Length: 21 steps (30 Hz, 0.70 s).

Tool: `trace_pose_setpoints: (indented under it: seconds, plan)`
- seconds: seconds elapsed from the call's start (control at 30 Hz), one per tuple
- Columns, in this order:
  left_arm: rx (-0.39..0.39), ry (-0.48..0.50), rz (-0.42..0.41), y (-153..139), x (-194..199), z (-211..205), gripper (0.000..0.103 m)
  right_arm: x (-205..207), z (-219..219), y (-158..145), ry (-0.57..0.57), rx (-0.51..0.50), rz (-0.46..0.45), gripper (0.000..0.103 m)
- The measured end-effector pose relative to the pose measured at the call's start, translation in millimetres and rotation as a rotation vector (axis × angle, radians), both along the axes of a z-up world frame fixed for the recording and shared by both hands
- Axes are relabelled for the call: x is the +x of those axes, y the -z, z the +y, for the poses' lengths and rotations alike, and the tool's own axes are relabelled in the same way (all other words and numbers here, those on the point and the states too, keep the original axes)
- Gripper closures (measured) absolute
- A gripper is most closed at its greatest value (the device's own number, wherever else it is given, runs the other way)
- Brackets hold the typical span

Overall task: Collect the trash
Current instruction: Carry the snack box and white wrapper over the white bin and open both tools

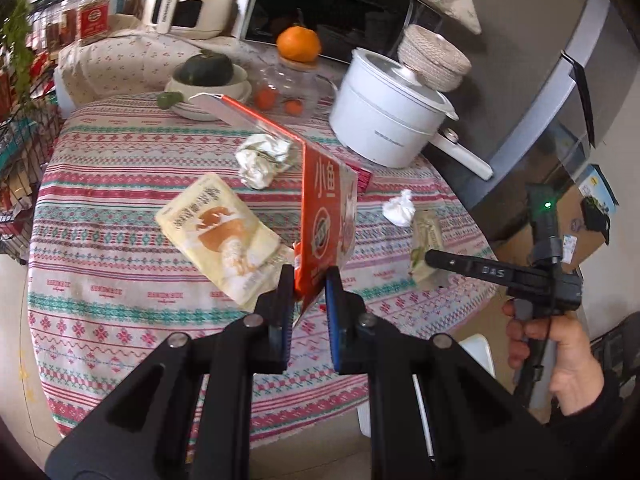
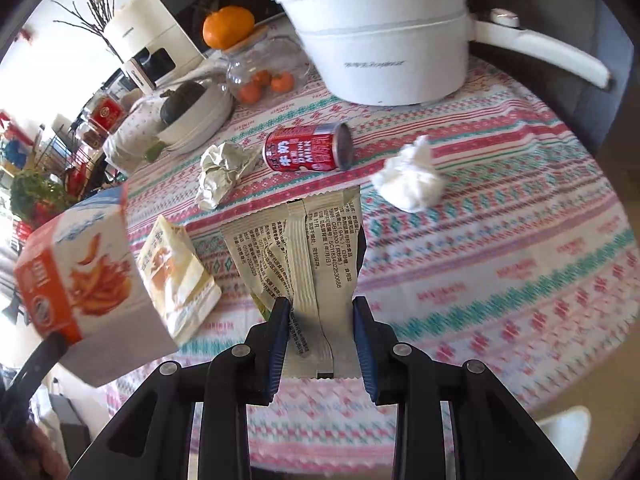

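My left gripper [image 1: 308, 280] is shut on the bottom corner of an orange snack box [image 1: 320, 216], lifted and tilted over the round table; the same box [image 2: 80, 272] shows at the left of the right wrist view. My right gripper [image 2: 320, 312] is shut on a beige printed wrapper [image 2: 308, 248], which hangs above the cloth. On the table lie a yellow snack bag [image 1: 220, 236], a crumpled paper ball [image 1: 262, 158], a white tissue wad [image 2: 412, 184] and a red can [image 2: 308, 148] on its side.
A white lidded pot [image 2: 384, 40] with a long handle stands at the back of the patterned tablecloth [image 1: 120, 280]. Beside it are a glass jar [image 2: 256, 68] with tangerines, an orange on its lid, and a bowl [image 1: 212, 92] holding a dark squash. A hand [image 1: 560, 356] grips the right tool.
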<state>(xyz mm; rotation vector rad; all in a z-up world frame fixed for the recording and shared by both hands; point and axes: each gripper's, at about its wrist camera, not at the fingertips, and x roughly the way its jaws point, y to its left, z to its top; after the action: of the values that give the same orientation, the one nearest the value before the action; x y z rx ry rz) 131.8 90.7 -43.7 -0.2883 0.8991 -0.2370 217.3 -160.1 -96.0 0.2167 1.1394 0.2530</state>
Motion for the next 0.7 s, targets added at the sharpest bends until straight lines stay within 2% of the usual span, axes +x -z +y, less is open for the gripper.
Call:
trace_pose_setpoints:
  seconds: [0.17, 0.3, 0.4, 0.57, 0.7]
  plan:
    - [0.023, 0.083, -0.021, -5, -14, -35, 0.087, -38, -45, -23, 0.029, -0.01, -0.019, 0.071]
    - [0.04, 0.155, -0.035, -8, -24, -65, 0.087, -67, -76, -32, 0.053, -0.043, -0.04, 0.071]
    - [0.041, 0.212, -0.035, -8, -31, -86, 0.087, -88, -101, -35, 0.076, -0.031, -0.056, 0.071]
    - [0.031, 0.321, -0.013, -2, -45, -122, 0.087, -115, -134, -29, 0.112, -0.003, -0.035, 0.071]
    - [0.034, 0.422, 0.036, 11, -57, -152, 0.087, -130, -152, -29, 0.124, -0.003, -0.037, 0.071]
